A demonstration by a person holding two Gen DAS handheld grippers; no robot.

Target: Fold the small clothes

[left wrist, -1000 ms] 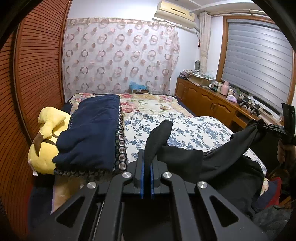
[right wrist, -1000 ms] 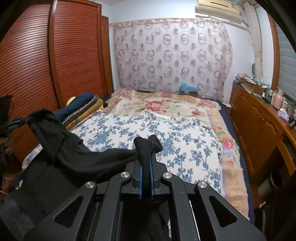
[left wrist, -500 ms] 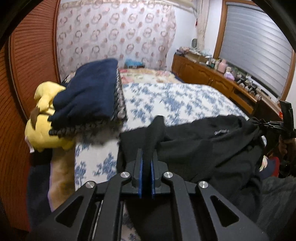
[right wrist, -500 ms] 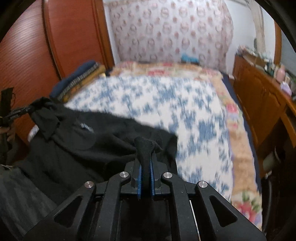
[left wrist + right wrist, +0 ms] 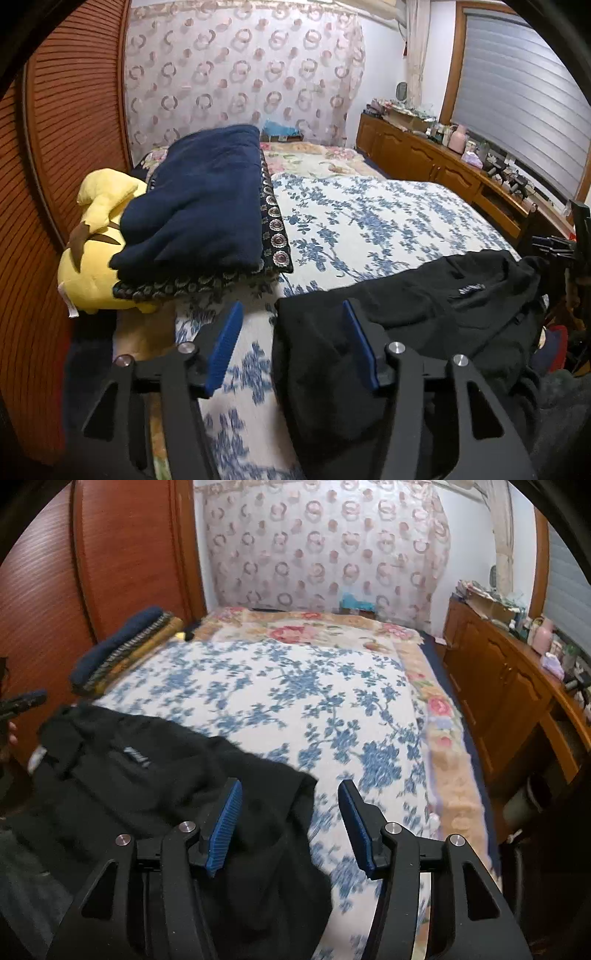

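Note:
A black garment (image 5: 424,317) lies spread across the near end of the bed, on the blue-flowered sheet (image 5: 369,221). It also shows in the right wrist view (image 5: 155,775), with a small white label. My left gripper (image 5: 291,343) is open and empty over the garment's left edge. My right gripper (image 5: 290,823) is open and empty over the garment's right edge. The other gripper's tip shows at the far right of the left view and the far left of the right view.
A folded navy blanket (image 5: 199,206) on patterned bedding and a yellow plush toy (image 5: 96,240) lie along the bed's left side by the wooden wardrobe (image 5: 55,147). A wooden sideboard (image 5: 509,686) with clutter runs along the right. A patterned curtain hangs behind.
Both grippers lowered the black garment onto the bed, then opened and let go of it. The garment now lies flat instead of hanging stretched between them.

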